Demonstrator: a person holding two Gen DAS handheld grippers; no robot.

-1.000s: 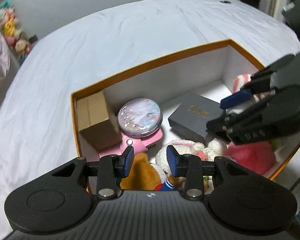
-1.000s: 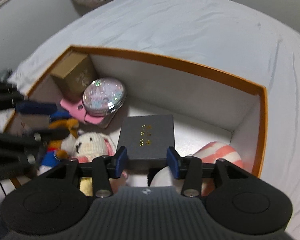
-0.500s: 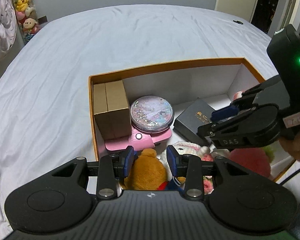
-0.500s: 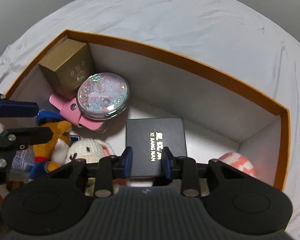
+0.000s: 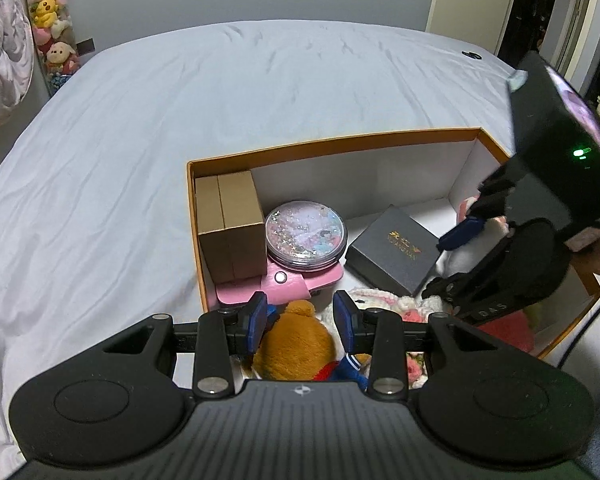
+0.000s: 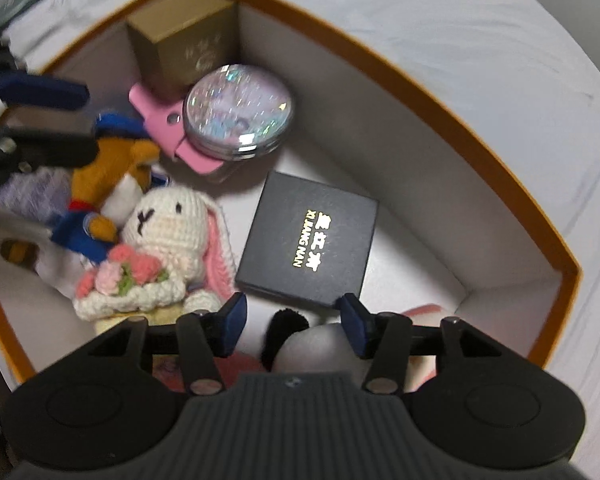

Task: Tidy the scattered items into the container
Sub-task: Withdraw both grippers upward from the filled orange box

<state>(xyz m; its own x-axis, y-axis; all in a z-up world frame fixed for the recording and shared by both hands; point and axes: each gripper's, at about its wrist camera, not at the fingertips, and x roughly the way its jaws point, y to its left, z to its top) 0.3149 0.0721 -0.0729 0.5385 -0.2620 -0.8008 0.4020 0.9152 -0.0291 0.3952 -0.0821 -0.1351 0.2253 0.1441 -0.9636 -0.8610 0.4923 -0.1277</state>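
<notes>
I have both grippers over the orange-rimmed box (image 5: 332, 145) that sits on the pale bed sheet (image 5: 180, 112). Looking down the right gripper (image 6: 293, 322), its jaws have just been opening and now stand wide, pads clear of everything. Under the gap, at six o'clock in the box, lies a white plush with a black tuft (image 6: 300, 340); it is not gripped. Just past the fingertips lies the black gift box (image 6: 308, 244) with gold lettering, flat on the white floor. At nine o'clock from it sits the crocheted white rabbit (image 6: 168, 236) holding a knitted bouquet, touching the brown plush in a blue outfit (image 6: 108, 184) beside it. Toward twelve o'clock the round glitter case (image 6: 238, 114) rests on a pink pouch (image 6: 160, 124), and the brown cardboard carton (image 6: 184, 44) stands in the far corner against the wall.

From the left wrist view, the left gripper (image 5: 300, 322) hangs over the near edge of the box with its jaws at a middling gap. The brown plush's head (image 5: 296, 336) sits below that gap; I cannot tell whether the pads touch it. The right gripper enters that view at three o'clock, above the gift box's corner.
</notes>
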